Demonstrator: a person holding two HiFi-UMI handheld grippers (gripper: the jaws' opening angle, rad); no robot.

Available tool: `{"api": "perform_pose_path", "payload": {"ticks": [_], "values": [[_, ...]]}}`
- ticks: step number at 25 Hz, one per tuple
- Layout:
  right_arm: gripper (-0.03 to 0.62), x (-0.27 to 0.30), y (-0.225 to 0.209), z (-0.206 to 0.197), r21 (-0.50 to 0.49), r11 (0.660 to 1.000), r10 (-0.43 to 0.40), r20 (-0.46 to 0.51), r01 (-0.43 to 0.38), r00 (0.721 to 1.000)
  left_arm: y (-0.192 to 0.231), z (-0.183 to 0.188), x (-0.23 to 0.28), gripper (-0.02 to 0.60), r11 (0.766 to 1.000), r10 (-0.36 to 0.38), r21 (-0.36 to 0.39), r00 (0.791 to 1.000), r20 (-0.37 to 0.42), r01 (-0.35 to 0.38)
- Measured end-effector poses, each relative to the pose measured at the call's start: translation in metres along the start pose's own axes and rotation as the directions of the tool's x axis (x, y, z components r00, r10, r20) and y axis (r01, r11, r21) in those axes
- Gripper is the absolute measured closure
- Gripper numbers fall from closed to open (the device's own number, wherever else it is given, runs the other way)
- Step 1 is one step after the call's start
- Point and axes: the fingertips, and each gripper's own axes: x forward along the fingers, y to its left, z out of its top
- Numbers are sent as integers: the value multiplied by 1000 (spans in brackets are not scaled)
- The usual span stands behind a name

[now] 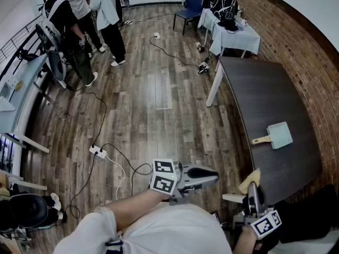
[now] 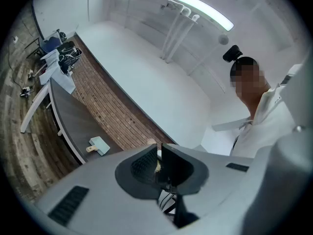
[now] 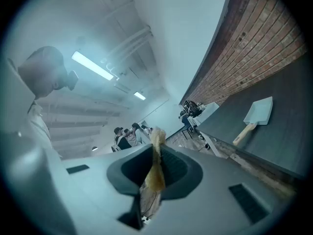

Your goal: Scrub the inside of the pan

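My right gripper (image 1: 253, 185) sits at the lower right of the head view, jaws clenched on a yellow sponge (image 1: 250, 180). In the right gripper view the sponge is pinched thin between the pads, with a frayed end sticking out past the tips. My left gripper (image 1: 212, 176) hangs at lower centre over the wood floor, jaws pressed together with nothing in them.

The pan (image 1: 280, 134), a pale blue square one, lies on the dark table (image 1: 265, 89) at the right of the head view. It is well apart from both grippers. Its wooden handle (image 1: 259, 139) points toward the table's left edge, and the pan seems to lie open side up.

I judge the scrubbing has not begun and the step in hand is the approach. To do it well, I would carry the sponge over the pan and tip the right gripper downward, so the free end meets the bottom flat and the jaw tips stay off the metal. Only a little sponge projects, so I would press lightly and make short strokes into the corners.

The pan looks light and will likely slide on the smooth table. I would part the left jaws and clamp the handle before the first stroke.
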Motion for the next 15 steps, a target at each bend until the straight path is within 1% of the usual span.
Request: {"api": "perform_pose_path", "payload": {"ticks": [5,8,15], "values": [[543,3,-5,-5,4,1000,3,-9,-3,1000,10,0,1,546,1000,11,-25,1000,17,-10],[543,5,-5,-8,2,1000,-18,-17,18,1000,13,0,-1,546,999,3,-33,1000,18,-2],[543,-2,-9,-12,10,998,-58,-16,58,998,17,-11,0,545,998,-17,-64,1000,4,17]]}}
